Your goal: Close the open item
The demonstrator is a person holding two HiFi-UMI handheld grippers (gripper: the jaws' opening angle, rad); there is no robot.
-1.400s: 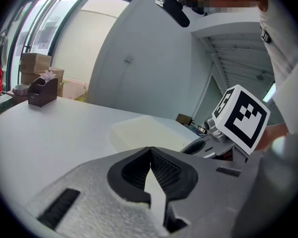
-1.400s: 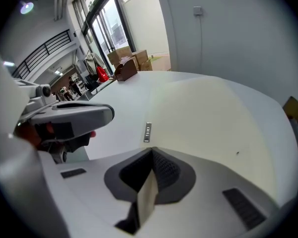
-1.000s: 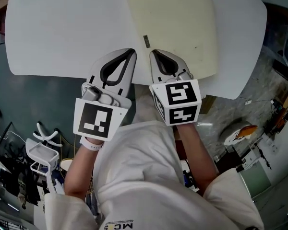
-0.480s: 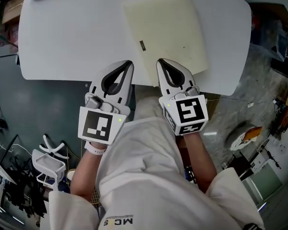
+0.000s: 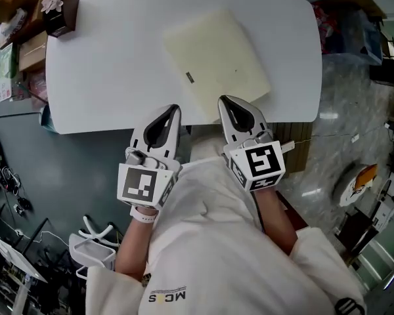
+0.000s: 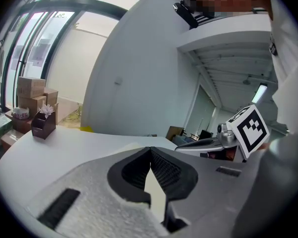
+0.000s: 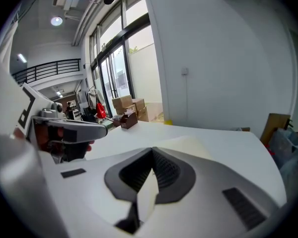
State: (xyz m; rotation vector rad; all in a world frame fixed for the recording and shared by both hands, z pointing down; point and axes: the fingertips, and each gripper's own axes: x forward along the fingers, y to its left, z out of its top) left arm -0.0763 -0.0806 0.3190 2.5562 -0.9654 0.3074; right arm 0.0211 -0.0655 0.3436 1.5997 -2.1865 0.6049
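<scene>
Our left gripper (image 5: 174,110) has its jaws pressed together with nothing between them, and our right gripper (image 5: 224,101) is the same: tips meeting, empty. We hold both side by side close to our chest, at the near edge of the table (image 5: 105,77), tips pointing away from us and a little down, touching nothing

Just beyond the right gripper's tips lies the slab (image 5: 217,54), a thin cream rectangle set askew on the table's right half, one corner near the front edge. A small dark tag (image 5: 190,77) sits at its near-left edge. We see no raised cover. From this height we cannot tell whether it is a laptop or a folder, but we judge it shut already, or very nearly

We expect it to be stiff, fairly light and smooth, so it may slide on the bare tabletop if pushed sideways. We would not pinch it: closed tips pressing straight down on the top face, near whichever edge lifts, suit it best, with the other gripper steadying a corner

A dark box (image 5: 58,15) stands well apart at the far left corner
</scene>
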